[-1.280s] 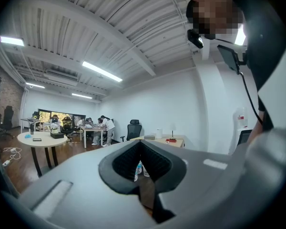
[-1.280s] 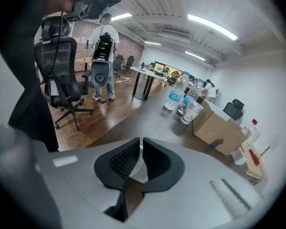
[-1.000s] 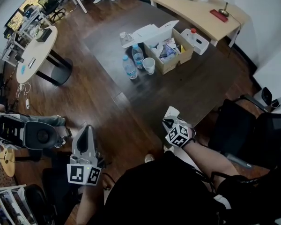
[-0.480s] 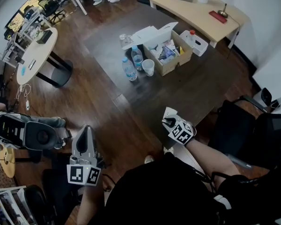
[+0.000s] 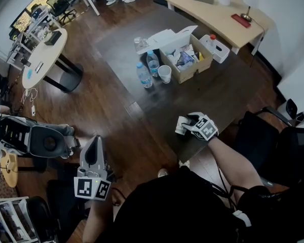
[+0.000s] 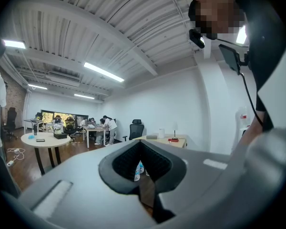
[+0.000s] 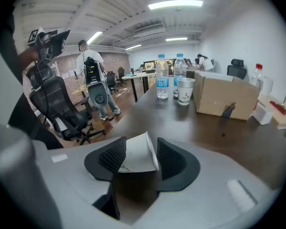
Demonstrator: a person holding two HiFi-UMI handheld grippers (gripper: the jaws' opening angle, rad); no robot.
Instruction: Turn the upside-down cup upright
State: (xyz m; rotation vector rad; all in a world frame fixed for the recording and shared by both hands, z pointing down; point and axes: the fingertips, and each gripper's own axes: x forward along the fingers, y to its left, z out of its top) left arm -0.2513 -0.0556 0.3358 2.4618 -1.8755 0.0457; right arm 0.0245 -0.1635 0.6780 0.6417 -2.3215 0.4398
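A white paper cup [image 5: 180,126] sits on the near edge of the dark table [image 5: 223,92]. In the right gripper view this cup [image 7: 136,155] stands between the black pads [image 7: 113,155], and which end is up I cannot tell. My right gripper [image 5: 188,124] has just been opening its jaws; they stand wide around the cup, with a gap at the right pad. My left gripper [image 5: 95,140] hangs over the wooden floor, far from the table, shut and empty. In its own view the left gripper [image 6: 142,163] points level into the room.
Farther along the table stand two water bottles [image 5: 143,75], another paper cup [image 5: 164,73] and an open cardboard box [image 5: 185,59]. A black office chair [image 5: 273,146] is at the right. A round white table [image 5: 43,57] stands left, a wooden desk [image 5: 218,11] beyond.
My right gripper has swung farther onto the table and rolled, and its jaws have spread from nearly shut to wide around the cup. The left gripper has stayed put.
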